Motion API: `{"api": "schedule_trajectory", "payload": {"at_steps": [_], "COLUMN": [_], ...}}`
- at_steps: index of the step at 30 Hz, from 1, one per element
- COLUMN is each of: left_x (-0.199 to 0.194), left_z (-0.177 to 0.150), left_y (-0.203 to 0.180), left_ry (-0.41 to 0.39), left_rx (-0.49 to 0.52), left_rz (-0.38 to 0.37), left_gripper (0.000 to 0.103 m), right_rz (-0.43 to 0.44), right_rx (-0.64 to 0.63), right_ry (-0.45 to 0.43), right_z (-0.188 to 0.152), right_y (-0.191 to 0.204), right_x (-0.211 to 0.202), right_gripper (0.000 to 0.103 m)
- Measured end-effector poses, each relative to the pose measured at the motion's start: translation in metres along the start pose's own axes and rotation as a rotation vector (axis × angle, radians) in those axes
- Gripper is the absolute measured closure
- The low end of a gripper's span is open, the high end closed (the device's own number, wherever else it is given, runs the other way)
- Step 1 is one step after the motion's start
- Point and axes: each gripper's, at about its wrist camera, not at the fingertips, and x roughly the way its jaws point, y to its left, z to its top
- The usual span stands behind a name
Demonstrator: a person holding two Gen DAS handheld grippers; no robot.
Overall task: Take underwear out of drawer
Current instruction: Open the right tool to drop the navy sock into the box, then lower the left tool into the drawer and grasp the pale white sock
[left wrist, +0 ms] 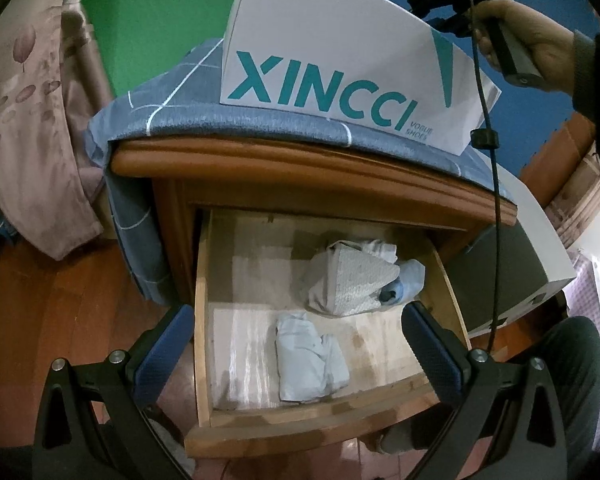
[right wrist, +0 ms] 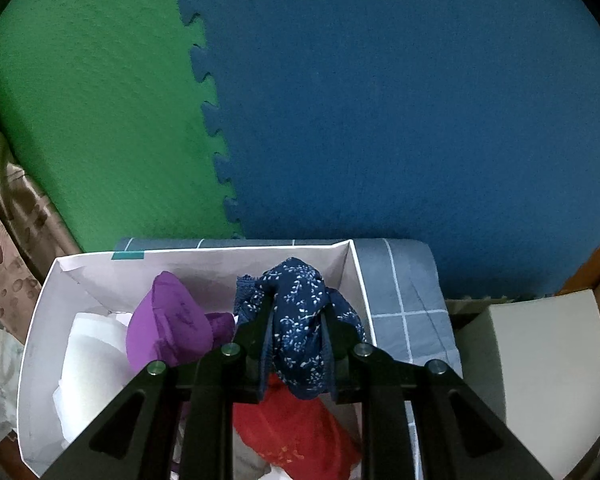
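Right gripper [right wrist: 296, 330] pinches navy floral underwear [right wrist: 300, 320] over the white shoe box [right wrist: 40, 312]; left gripper [left wrist: 300, 344] hangs spread wide and empty above the open drawer [left wrist: 204, 320].

Release looks like the step in hand: lower the navy piece toward the box's far right corner, beside the purple garment [right wrist: 168, 320] and above the red one [right wrist: 292, 432], then part the fingers fully so no fabric snags. Two pale bundles [left wrist: 312, 364] remain in the drawer, one near its front edge, one toward its back right corner; take the front one next.
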Motion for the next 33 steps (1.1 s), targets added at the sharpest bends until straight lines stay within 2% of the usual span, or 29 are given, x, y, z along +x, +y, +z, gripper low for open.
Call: {"api": "schedule_trajectory", "payload": {"at_steps": [3, 4, 5, 8, 11, 15, 18, 19, 22, 25, 28, 30, 31, 33], "left_x": [0.003, 0.004, 0.005, 0.006, 0.009, 0.012, 0.015, 0.017, 0.025, 0.033, 0.046, 0.060, 0.075, 0.098], "left_z": [-0.001, 0.000, 0.000, 0.001, -0.001, -0.005, -0.009, -0.011, -0.017, -0.021, -0.021, -0.023, -0.025, -0.027], "left_y": [0.001, 0.000, 0.000, 0.000, 0.002, 0.009, 0.018, 0.021, 0.027, 0.023, -0.001, -0.023, -0.035, -0.050], "left_ry": [0.010, 0.015, 0.015, 0.016, 0.024, 0.029, 0.039, 0.049, 0.089, 0.127, 0.195, 0.255, 0.319, 0.387], "left_rx": [0.000, -0.002, -0.003, -0.008, 0.001, -0.003, -0.027, -0.039, -0.057, -0.046, 0.045, 0.127, 0.167, 0.199], "left_rz": [0.004, 0.004, 0.004, 0.002, 0.020, 0.054, 0.076, 0.084, 0.095, 0.098, 0.115, 0.127, 0.133, 0.148], "left_gripper": [0.001, 0.001, 0.001, 0.001, 0.001, 0.001, 0.001, 0.001, 0.001, 0.001, 0.001, 0.001, 0.001, 0.001], "right_rz": [0.022, 0.034, 0.037, 0.093, 0.203, 0.296, 0.286, 0.266, 0.241, 0.281, 0.304, 0.359, 0.377, 0.398], "right_rx": [0.004, 0.011, 0.021, 0.072, 0.113, 0.082, -0.015, -0.061, -0.118, -0.081, -0.041, -0.050, -0.049, -0.051], "right_ry": [0.043, 0.060, 0.053, -0.036, -0.128, -0.222, -0.257, -0.258, -0.222, -0.164, -0.111, -0.160, -0.167, -0.135], "right_z": [0.000, -0.002, -0.004, -0.012, -0.031, -0.088, -0.151, -0.182, -0.243, -0.302, -0.320, -0.316, -0.314, -0.313], "right_y": [-0.002, -0.003, -0.006, -0.017, -0.033, -0.061, -0.075, -0.081, -0.095, -0.115, -0.124, -0.123, -0.122, -0.118], "right_x": [0.010, 0.012, 0.011, -0.016, -0.061, -0.123, -0.155, -0.161, -0.158, -0.142, -0.127, -0.135, -0.133, -0.127], "right_gripper": [0.074, 0.070, 0.059, 0.047, 0.044, 0.034, 0.030, 0.029, 0.028, 0.028, 0.028, 0.028, 0.028, 0.028]}}
